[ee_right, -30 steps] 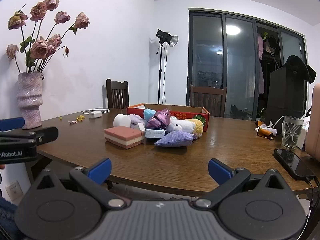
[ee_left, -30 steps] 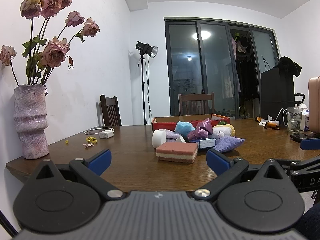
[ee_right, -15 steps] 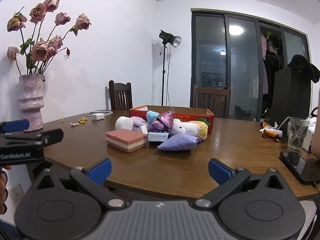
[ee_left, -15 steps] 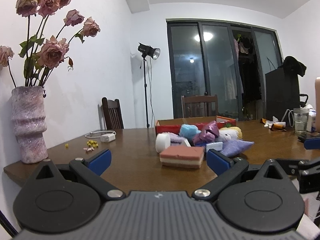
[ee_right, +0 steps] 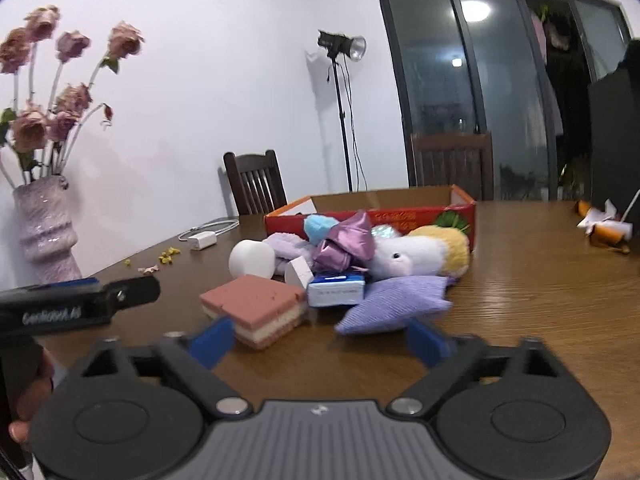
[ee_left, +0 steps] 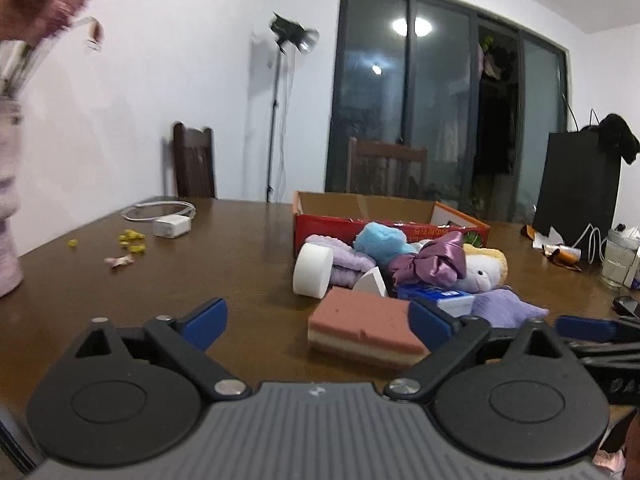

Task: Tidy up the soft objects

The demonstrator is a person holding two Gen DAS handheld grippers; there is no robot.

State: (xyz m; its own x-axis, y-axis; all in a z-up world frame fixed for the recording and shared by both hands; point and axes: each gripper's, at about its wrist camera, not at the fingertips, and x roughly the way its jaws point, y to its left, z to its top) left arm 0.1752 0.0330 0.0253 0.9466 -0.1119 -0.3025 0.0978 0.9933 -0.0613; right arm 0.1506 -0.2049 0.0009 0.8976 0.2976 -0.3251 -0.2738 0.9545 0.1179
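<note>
A pile of soft things lies on the wooden table (ee_left: 240,280) in front of an open red cardboard box (ee_left: 360,220). It holds a pink layered sponge (ee_left: 364,328), a white foam cylinder (ee_left: 312,270), a purple towel (ee_left: 348,264), a blue fluffy piece (ee_left: 380,240), a purple satin bow (ee_left: 432,264), a white-and-yellow plush (ee_left: 484,270), a blue tissue pack (ee_left: 444,298) and a lavender pillow (ee_left: 504,308). My left gripper (ee_left: 318,318) is just short of the sponge, jaws closing, with nothing pressed between its pads. My right gripper (ee_right: 320,340) faces the sponge (ee_right: 256,308) and the pillow (ee_right: 396,300), jaws also closing on nothing.
A pink vase of dried roses (ee_right: 48,228) stands at the table's left corner. A white charger with its cable (ee_left: 172,226) and yellow scraps (ee_left: 132,240) lie at back left. A glass (ee_left: 618,260), wrappers (ee_right: 604,228) and a phone (ee_left: 626,304) sit at right. Chairs stand behind the table.
Both grippers have moved forward over the table toward the pile, which now looks much nearer. Their jaws stand slightly narrower. The vase has slid to the left edge of the left view.
</note>
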